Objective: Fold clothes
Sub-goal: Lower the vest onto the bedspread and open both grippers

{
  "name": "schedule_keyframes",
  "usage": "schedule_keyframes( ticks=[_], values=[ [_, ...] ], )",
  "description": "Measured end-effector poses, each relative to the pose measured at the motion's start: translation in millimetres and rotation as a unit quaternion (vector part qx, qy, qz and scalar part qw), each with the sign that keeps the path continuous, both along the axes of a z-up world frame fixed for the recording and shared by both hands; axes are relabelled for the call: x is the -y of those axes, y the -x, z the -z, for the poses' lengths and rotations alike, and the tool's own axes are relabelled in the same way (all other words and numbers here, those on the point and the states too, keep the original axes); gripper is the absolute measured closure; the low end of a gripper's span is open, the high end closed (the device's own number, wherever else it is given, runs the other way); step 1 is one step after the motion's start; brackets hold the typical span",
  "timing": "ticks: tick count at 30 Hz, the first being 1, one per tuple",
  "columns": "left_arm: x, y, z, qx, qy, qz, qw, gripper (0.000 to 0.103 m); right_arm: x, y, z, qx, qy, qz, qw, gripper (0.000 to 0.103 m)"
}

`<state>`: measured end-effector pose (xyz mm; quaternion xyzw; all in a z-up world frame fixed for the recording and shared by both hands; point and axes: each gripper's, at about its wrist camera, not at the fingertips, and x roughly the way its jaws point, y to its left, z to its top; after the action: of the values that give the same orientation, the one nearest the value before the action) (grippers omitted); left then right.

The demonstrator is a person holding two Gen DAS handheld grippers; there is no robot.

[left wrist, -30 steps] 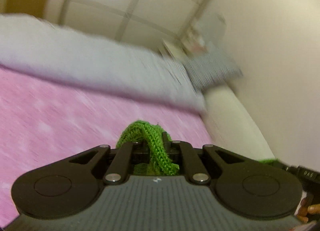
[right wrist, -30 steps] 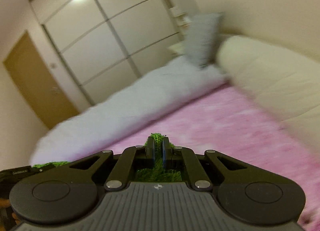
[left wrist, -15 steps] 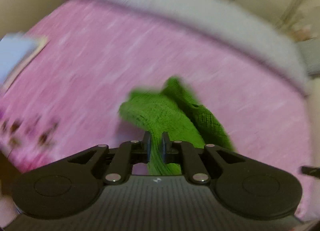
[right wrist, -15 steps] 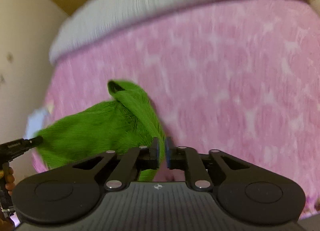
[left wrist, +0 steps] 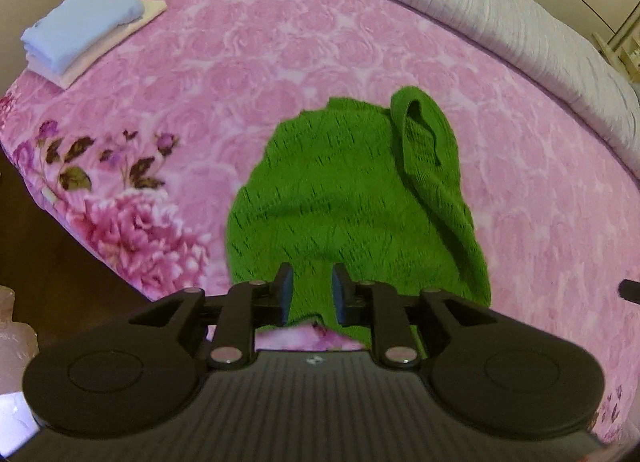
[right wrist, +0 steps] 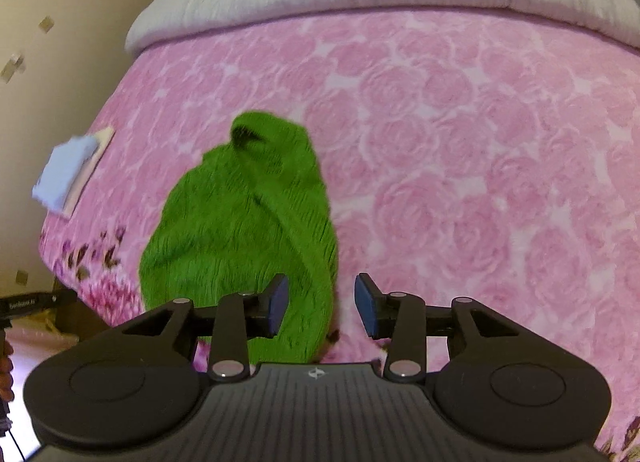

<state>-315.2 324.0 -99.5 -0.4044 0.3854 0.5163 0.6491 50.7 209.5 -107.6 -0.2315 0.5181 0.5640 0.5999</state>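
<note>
1. left gripper (left wrist: 310,294) and right gripper (right wrist: 322,304): jaws just opened, pads apart, gripping nothing
2. green sweater (left wrist: 348,202) dropped on near pink bedspread (left wrist: 280,42), rumpled
3. folded stack (left wrist: 84,38) far left; sweater still unfolded

Sweater (left wrist: 344,198) near hem hidden behind left gripper body; knit blurred. Folded stack (right wrist: 66,172) blurred in right view. Bed (left wrist: 280,42) cut by frame edges.

Light: my two wrist views are evenly, warmly lit, no glare | Shadows: soft, faint under green sweater (left wrist: 352,198) | Blur: slight smear on its knit and folded stack (right wrist: 66,172) | Distortion: strong fisheye bending, dark corners.
</note>
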Motion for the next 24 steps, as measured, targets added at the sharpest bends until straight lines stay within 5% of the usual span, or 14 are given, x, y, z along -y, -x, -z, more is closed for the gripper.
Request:
schedule_keyframes(
  ticks=[11,24],
  values=[
    [-11.8,2.0,11.3,0.012,0.016,0.013,0.9997,0.084,-13.2,30.6,12.2,0.027,0.002,-0.042,0.999,0.053],
    [-170.4,9.0,89.9,0.016,0.082,0.124,0.9888,0.083,-113.2,90.2,101.3,0.081,0.094,-0.009,0.992,0.053]
  ],
)
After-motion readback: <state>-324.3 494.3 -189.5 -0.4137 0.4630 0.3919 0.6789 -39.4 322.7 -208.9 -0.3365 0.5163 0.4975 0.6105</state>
